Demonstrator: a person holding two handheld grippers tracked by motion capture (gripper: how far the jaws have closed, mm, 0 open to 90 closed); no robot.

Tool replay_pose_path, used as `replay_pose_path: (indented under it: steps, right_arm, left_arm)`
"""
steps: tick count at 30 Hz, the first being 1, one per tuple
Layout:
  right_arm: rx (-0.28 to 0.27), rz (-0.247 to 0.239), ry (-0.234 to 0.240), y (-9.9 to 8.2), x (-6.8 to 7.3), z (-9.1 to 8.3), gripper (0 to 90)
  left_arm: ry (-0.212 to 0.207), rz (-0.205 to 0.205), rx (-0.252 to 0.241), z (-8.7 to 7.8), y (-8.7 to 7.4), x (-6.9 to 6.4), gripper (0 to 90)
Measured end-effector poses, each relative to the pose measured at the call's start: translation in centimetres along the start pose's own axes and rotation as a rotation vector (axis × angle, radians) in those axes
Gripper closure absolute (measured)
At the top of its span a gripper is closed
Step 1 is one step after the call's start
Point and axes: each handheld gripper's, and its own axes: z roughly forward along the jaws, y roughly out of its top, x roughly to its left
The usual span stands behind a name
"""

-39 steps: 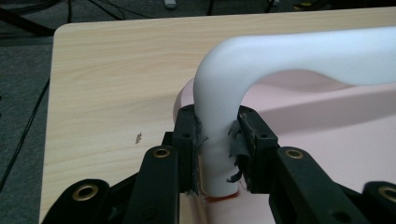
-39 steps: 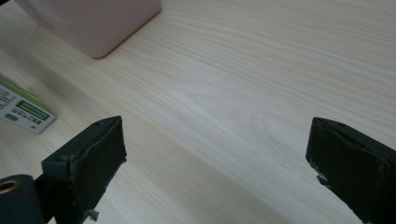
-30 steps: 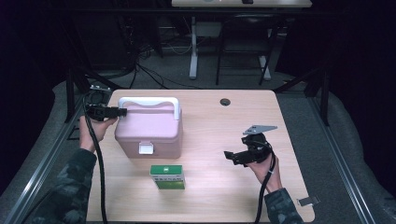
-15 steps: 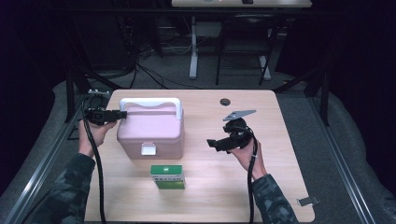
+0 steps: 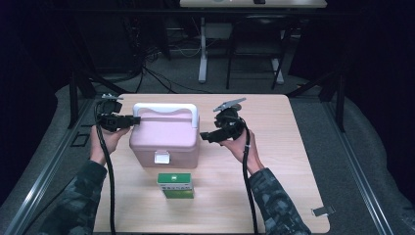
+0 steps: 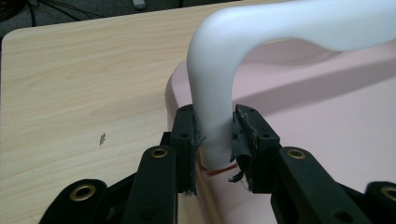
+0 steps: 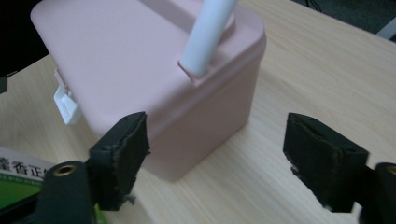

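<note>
Left gripper (image 6: 214, 154) is seen clenched on the left post of the white plastic carry handle (image 6: 299, 28) of a pale pink plastic box (image 5: 164, 139), apparently to steady it at the far left of the light wooden worktop (image 5: 288, 161). Right gripper (image 5: 208, 137), its jaws just narrowed yet gripping nothing, is held beside the box's right end. A green carton (image 5: 176, 185) lies nearer.

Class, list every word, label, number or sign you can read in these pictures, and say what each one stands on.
"香正": two characters I can read, partly cut off, on the white band of the small green and white cardboard box; the rest is out of frame.
Same box, high view: print too small to read.
Pink plastic case with white handle: no writing visible.
</note>
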Motion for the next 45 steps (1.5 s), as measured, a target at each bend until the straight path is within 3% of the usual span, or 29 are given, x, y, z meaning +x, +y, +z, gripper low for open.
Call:
replay_pose_path:
  steps: [4,8,18,21,35,45]
  right_arm:
    - [0.013,-0.001,0.016,1.6,0.2,1.0,35.2]
    - [0.027,0.010,0.004,2.9,0.2,1.9,42.6]
    - [0.061,0.032,-0.009,4.3,0.1,3.7,55.2]
    - [0.048,0.039,-0.019,4.5,0.2,3.9,63.5]
    - [0.017,0.024,-0.036,4.2,-0.3,2.7,70.4]
    - [0.018,-0.002,-0.047,3.5,-1.2,1.6,72.7]
  left_arm:
    - [-0.001,0.010,0.008,0.1,0.2,-0.3,70.0]
    - [0.000,0.020,0.013,0.1,0.2,-0.4,69.9]
    - [-0.016,0.045,0.062,0.2,0.9,-0.3,69.5]
    - [-0.021,0.050,0.071,0.2,1.0,-0.3,69.6]
    - [-0.042,0.080,0.069,0.4,1.3,-1.4,70.0]
    - [-0.056,0.133,0.066,0.6,1.5,-2.7,71.3]
